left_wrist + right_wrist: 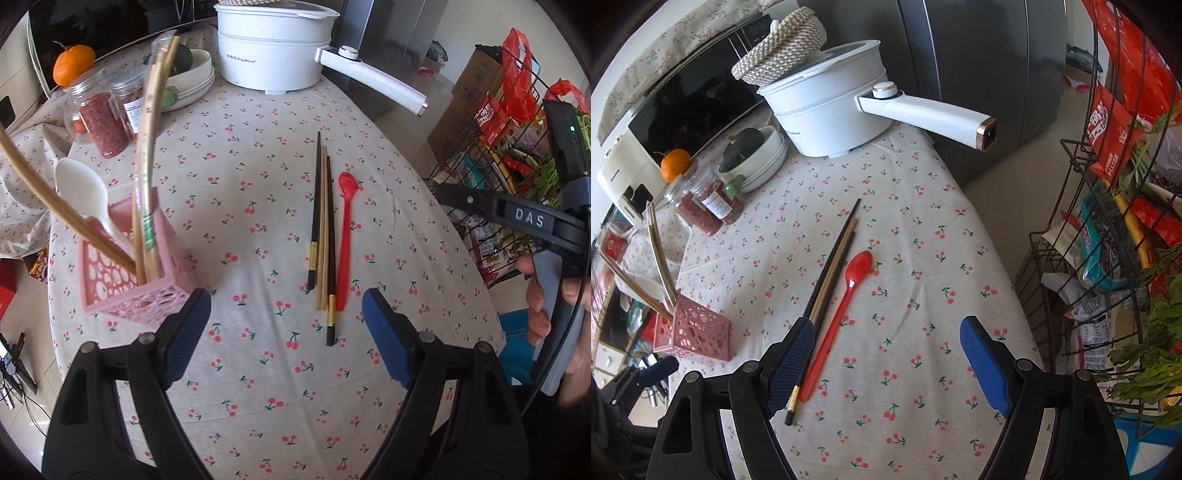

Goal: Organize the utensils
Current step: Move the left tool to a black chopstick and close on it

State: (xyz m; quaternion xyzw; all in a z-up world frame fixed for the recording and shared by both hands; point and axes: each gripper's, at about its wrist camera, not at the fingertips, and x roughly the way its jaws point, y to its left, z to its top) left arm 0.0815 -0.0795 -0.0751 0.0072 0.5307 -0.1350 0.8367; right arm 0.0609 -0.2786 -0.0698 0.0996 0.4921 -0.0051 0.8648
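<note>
Both of my grippers are empty: the left gripper (pixel 286 310) has its jaws spread wide over the cherry-print counter (pixel 258 387), and the right gripper (pixel 886 339) has its jaws just as wide apart, holding nothing. Between and just ahead of the left jaws lie the loose chopsticks (pixel 322 236), a mixed bundle of black and light wooden ones side by side, with the red spoon (pixel 345 236) touching or just beside them on the right. In the right wrist view the near ends of those chopsticks run under my left finger (pixel 792 362), and the red spoon's handle lies just inside it. Off to the left stands the pink utensil holder (pixel 136 284), already carrying a white spoon (pixel 83 192) and several wooden chopsticks, some in a clear sleeve. So I judge the job partly done: some utensils are in the holder, while the bundle and red spoon are left. Further back sit the spice jars (pixel 101 118) and white electric pot (pixel 273 48), well apart from the work
</note>
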